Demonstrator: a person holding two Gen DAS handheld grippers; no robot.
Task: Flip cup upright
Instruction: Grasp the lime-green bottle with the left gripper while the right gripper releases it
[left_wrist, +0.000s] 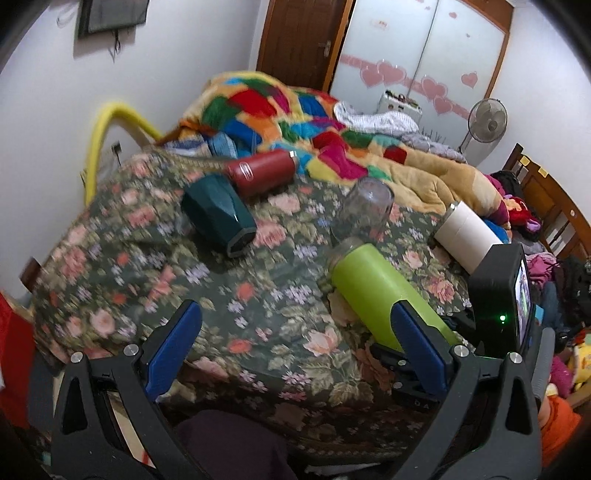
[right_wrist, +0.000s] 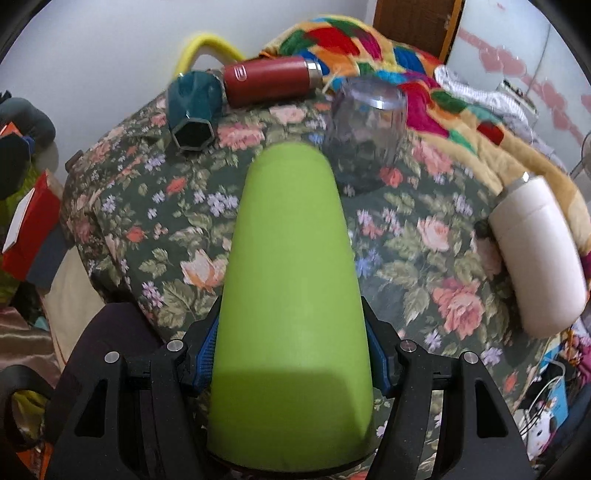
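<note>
The right gripper (right_wrist: 291, 354) had the green cup (right_wrist: 291, 288) pinched between its 2 blue pads (right_wrist: 207, 350), 1 pressed on each flank near the wide end! The cup pointed straight away from the right camera, narrowing toward its far end. From the left wrist view the green cup (left_wrist: 384, 295) lay tilted over the floral bedspread (left_wrist: 229, 295), its far end low toward the cloth, though whether it touched the cloth was not clear.

The left gripper (left_wrist: 291, 350) was spread wide, holding nothing, with its right finger (left_wrist: 421, 350) overlapping the green cup in the left view; contact there could not be told.

Taking the green cup as the mark: just beyond its far end stood the clear glass (right_wrist: 365, 133), mouth down on the bedspread. Farther back and to the left lay the teal cup (right_wrist: 192, 110) on its side, its 6-sided mouth facing the right camera. Beside that, farther back, lay the red flask (right_wrist: 269, 79) on its side, steel neck pointing right. Well off to the right of the green cup lay the white flask (right_wrist: 535, 254), also on its side. Behind all of them was heaped the patchwork blanket (left_wrist: 280, 110).
</note>
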